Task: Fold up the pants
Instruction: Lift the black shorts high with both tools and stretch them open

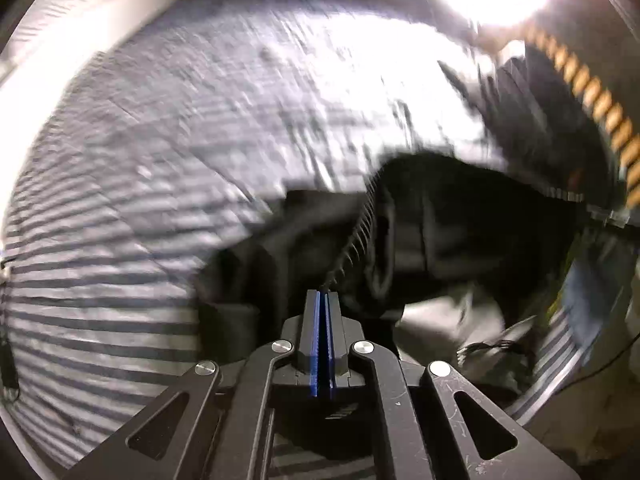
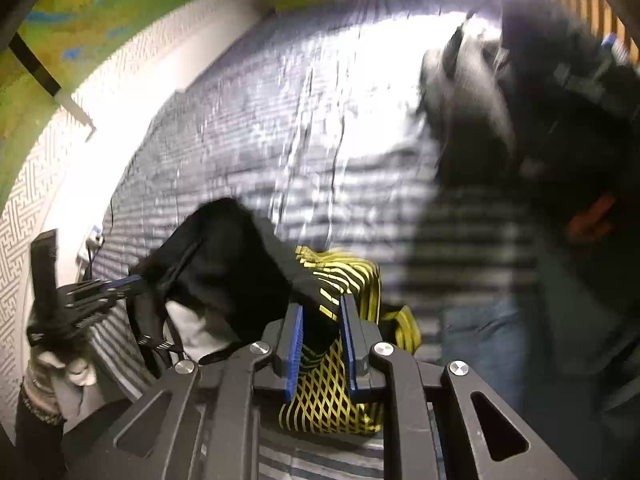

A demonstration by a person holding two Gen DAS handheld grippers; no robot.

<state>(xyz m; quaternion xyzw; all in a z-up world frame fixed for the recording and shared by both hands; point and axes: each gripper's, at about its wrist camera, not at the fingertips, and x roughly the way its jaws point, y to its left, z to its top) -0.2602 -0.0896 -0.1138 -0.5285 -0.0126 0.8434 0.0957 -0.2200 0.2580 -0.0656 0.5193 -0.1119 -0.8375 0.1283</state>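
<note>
We are lifting the black pants with the yellow net-pattern panel (image 2: 320,312), which are hanging bunched over the grey-and-white striped bed cover (image 2: 280,140) at lower centre of the right wrist view. The right hand-held gripper (image 2: 320,340) is pinching the yellow-printed fabric between narrowly parted blue pads. The left hand-held gripper (image 1: 323,320) is fully closed, apparently clamping a black edge at its tip. We are judging it best to draw both corners apart, level, before laying flat. No writing is readable
</note>
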